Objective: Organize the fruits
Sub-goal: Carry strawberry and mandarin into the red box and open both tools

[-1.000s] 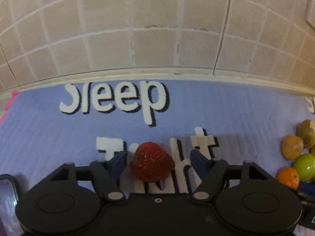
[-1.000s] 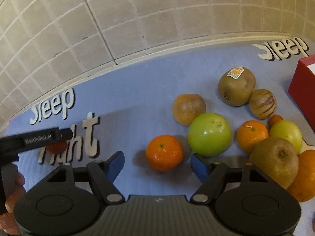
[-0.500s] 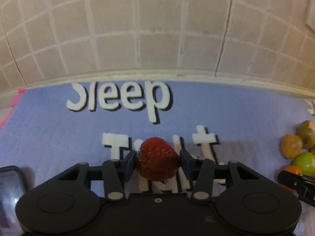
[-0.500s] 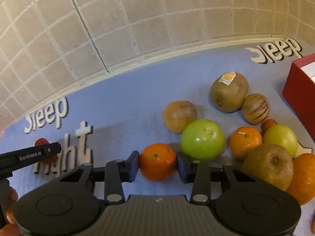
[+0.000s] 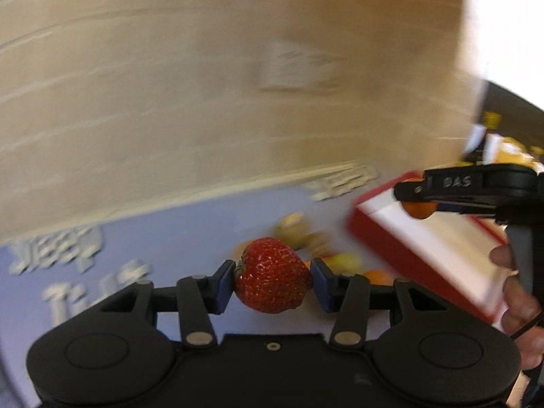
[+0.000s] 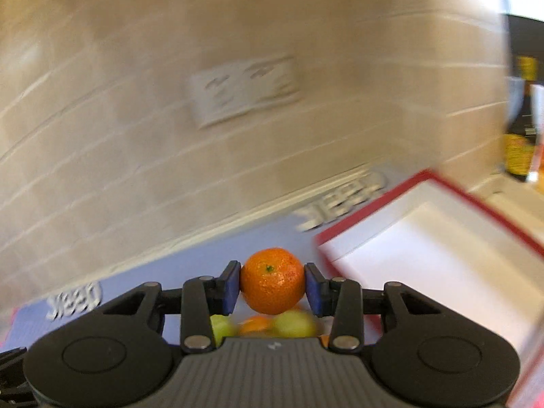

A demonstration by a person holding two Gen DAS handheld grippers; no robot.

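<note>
Above blue mat (image 5: 190, 231) — left gripper (image 5: 273, 280) clamps strawberry (image 5: 273, 280), right gripper (image 6: 272, 285) clamps mandarin (image 6: 272, 285).

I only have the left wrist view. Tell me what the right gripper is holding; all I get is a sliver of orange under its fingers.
Observer: The right gripper is shut on a whole mandarin, green stem spot facing the camera.
Operator: Report what lies under it.
Observer: Blurred green fruits and another orange one sit on the mat just below the mandarin.
Operator: Describe the inside of the red box.
Observer: The red box shows a plain white interior from the right wrist; I see no fruit in the visible part.
Operator: Confirm my grip.
Observer: The left gripper is shut on the strawberry, in your own view.
</note>
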